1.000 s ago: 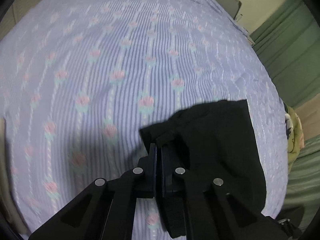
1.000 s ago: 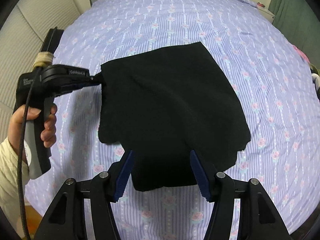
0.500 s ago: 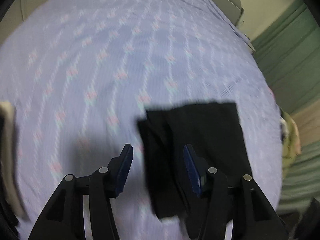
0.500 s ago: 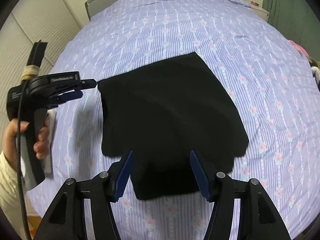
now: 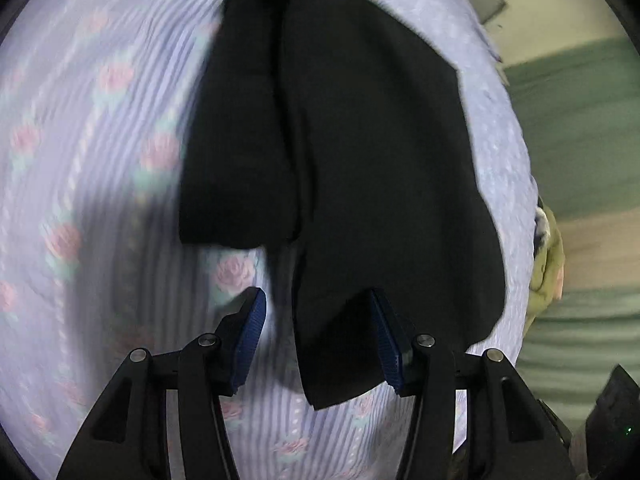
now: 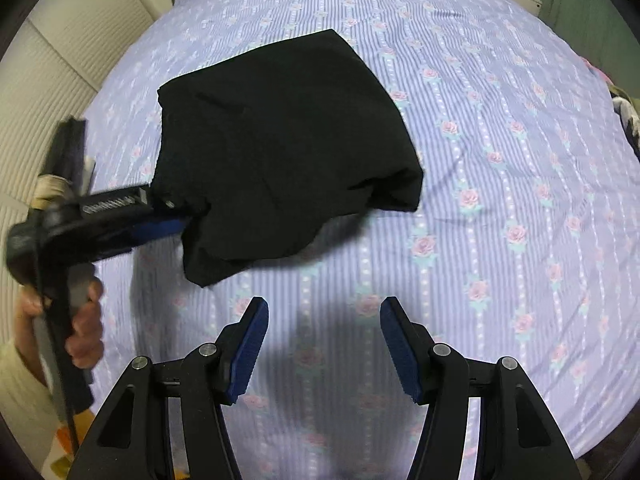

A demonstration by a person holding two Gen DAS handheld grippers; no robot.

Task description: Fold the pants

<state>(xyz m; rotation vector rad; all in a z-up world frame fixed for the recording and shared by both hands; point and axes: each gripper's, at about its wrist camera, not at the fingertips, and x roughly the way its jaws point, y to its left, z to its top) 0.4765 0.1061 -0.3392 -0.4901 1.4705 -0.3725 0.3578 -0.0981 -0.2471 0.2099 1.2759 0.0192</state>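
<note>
Legibly, nothing is marked. One black pants [image 6: 280, 152] is laid on one floral sheet [image 6: 500, 160]; left gripper [image 5: 316, 340] and right gripper [image 6: 324, 340] are spread, nothing pinched.

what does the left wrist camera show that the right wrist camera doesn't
Only the left wrist view shows the left gripper from behind, jaws open astride a lower corner of the pants, and the layered edge at their left side. Only the right wrist view shows the right gripper open over bare bedsheet, the whole folded bundle, and the hand holding the left gripper. Both show black pants on the floral sheet.
</note>
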